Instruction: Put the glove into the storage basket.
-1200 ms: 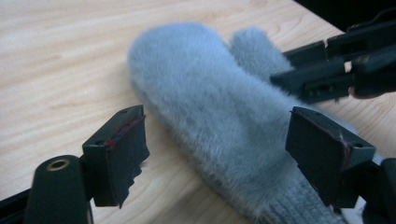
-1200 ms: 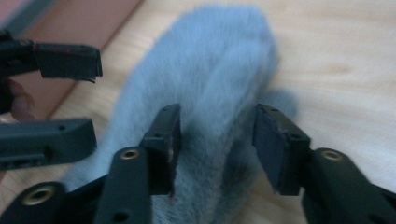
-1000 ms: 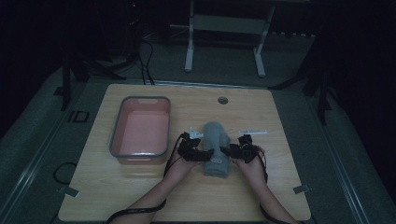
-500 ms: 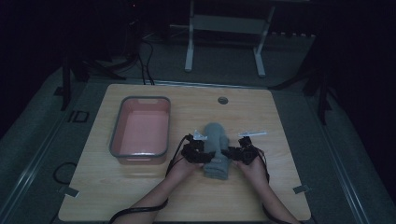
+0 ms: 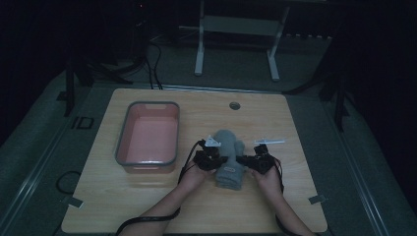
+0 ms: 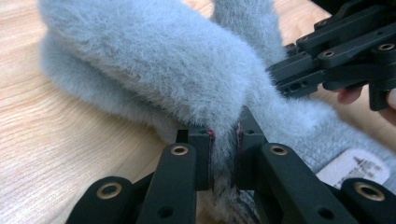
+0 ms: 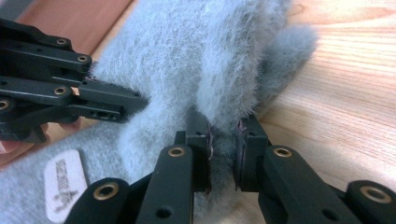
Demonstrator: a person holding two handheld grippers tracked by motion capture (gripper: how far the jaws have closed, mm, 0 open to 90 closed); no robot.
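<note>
The fluffy grey folded garment [image 5: 230,157] lies lengthwise between left gripper [image 6: 223,154] and right gripper [image 7: 223,140]; each gripper's jaws pinch its pile, apparently a glove.

A mitten [image 5: 229,156] lies on the table [image 5: 295,196], right of a tray [image 5: 146,138].

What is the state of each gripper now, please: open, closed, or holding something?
Left gripper: closed, fingers pinching the fluffy grey mitten.
Right gripper: closed, fingers pinching the same mitten from its other side.
</note>
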